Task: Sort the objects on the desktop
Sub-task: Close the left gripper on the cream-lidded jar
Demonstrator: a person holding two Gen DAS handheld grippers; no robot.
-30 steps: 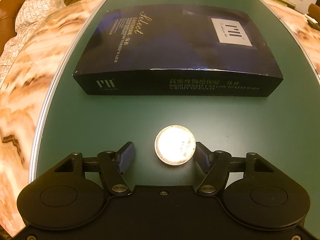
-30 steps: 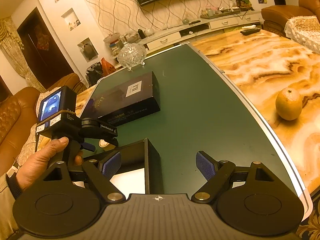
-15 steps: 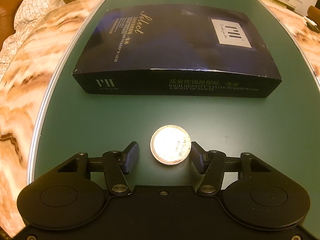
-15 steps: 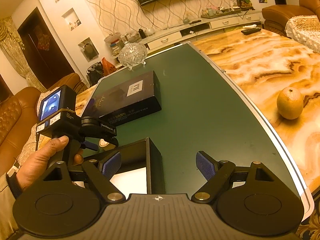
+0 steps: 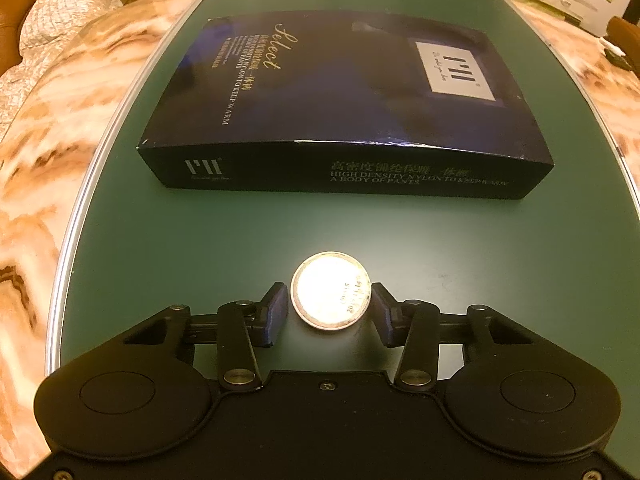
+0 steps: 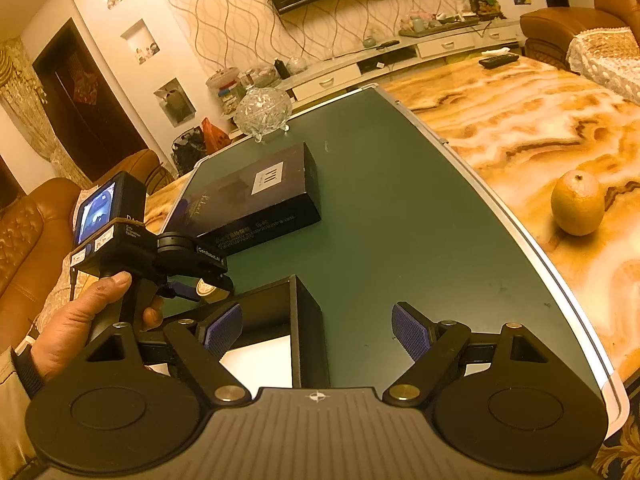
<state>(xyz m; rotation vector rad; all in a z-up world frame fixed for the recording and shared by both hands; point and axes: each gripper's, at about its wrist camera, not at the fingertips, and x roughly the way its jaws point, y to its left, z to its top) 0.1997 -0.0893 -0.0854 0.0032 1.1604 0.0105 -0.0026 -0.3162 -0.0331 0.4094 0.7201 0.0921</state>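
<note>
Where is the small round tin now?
In the left wrist view, the round tin sits on the green mat, between the left gripper pads, just before the dark box.

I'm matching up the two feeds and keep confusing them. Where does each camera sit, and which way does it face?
Left wrist: on the left gripper, looking steeply down at the round tin between its fingers, dark box beyond.
Right wrist: on the right gripper, angled across the green mat toward the TV wall; the hand holding the left gripper shows.
Shared: tin, box, glass bowl.
</note>
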